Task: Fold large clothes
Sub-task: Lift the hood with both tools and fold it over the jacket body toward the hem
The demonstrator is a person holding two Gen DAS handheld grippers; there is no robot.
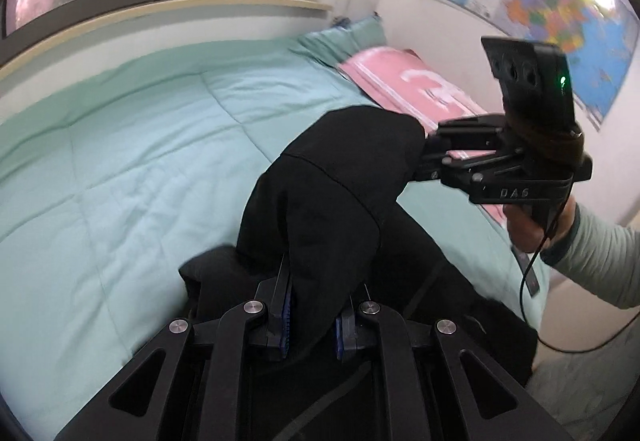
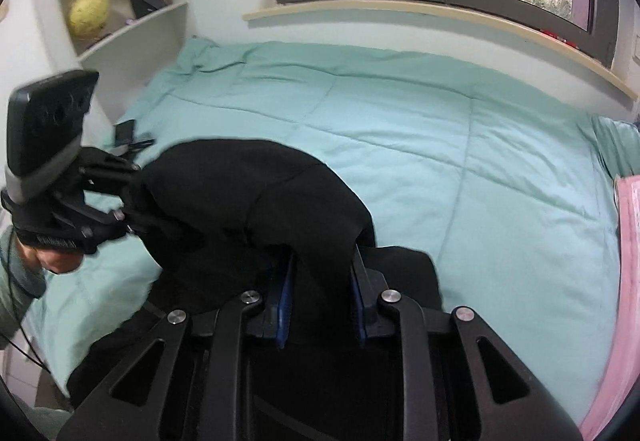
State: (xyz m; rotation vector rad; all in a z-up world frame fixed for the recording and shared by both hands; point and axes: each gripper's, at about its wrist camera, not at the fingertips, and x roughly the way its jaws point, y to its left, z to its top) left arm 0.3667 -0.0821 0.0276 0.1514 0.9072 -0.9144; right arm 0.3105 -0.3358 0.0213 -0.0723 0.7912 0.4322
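Observation:
A large black garment (image 1: 344, 177) hangs lifted above the mint green quilt (image 1: 120, 145) of a bed. My left gripper (image 1: 316, 305) is shut on one end of the garment. My right gripper (image 1: 424, 149) is shut on the other end, up and to the right. In the right wrist view the black garment (image 2: 256, 193) stretches from my right gripper (image 2: 322, 281) to my left gripper (image 2: 128, 213) at the left. More black cloth lies bunched on the quilt (image 2: 440, 161) below both grippers.
A pink folded cloth (image 1: 416, 81) and a green pillow (image 1: 340, 37) lie at the bed's head, under a wall map (image 1: 540, 1). A windowsill (image 2: 440, 13) runs behind the bed. White shelves (image 2: 132, 17) stand at its foot. A small black object (image 2: 125, 131) lies on the quilt.

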